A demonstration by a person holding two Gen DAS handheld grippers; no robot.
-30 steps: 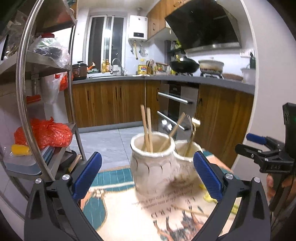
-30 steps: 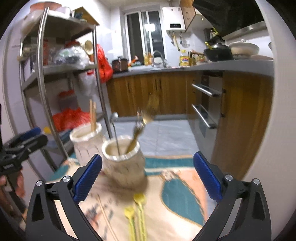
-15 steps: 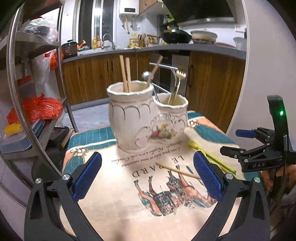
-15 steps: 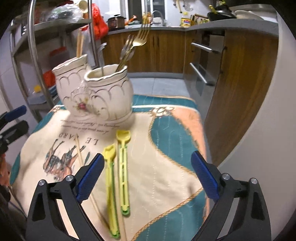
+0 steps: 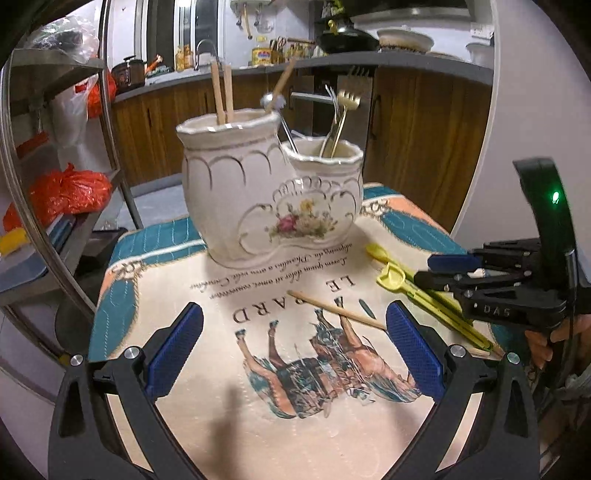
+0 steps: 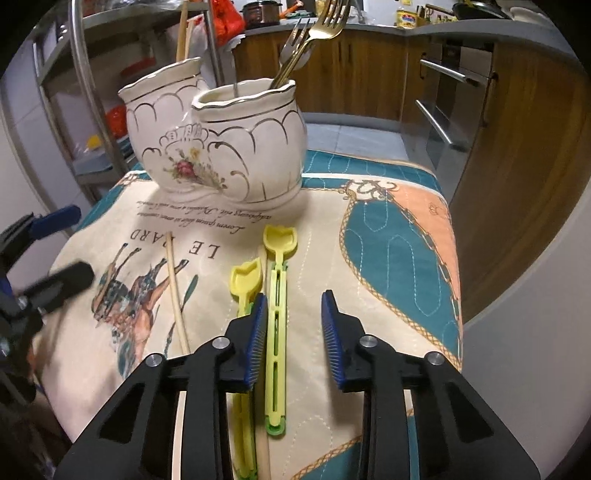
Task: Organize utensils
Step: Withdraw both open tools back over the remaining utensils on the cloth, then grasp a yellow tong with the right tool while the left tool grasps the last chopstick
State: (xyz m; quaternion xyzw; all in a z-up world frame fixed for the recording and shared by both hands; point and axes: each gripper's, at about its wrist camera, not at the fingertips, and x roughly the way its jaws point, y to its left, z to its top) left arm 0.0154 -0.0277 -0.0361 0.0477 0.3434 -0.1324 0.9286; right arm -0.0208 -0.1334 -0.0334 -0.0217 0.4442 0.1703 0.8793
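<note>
A white ceramic double utensil holder [image 5: 258,199] [image 6: 221,147] stands on the printed cloth. Chopsticks [image 5: 222,92] stick out of its taller pot, forks [image 5: 340,118] [image 6: 314,33] out of the lower one. Two yellow-green utensils [image 6: 245,280] [image 5: 406,284] lie side by side on the cloth, with a loose wooden chopstick [image 6: 177,291] [image 5: 332,310] to their left. My right gripper [image 6: 293,306] [image 5: 432,271] hovers low over them, its jaws closing. The right-hand yellow utensil [image 6: 276,314] lies between the pads, which do not press on it. My left gripper [image 5: 293,332] is open over the cloth, holding nothing.
A second chopstick [image 6: 264,443] lies partly under the yellow utensils. A metal shelf rack [image 5: 48,206] with orange bags stands left of the table. Wooden cabinets [image 6: 535,155] and an oven front are close behind and to the right. The cloth's right edge [image 6: 458,295] drops off.
Both grippers have sunk and tipped down toward the table. The right gripper's jaws narrowed from wide open to a small gap around the right-hand yellow utensil.
</note>
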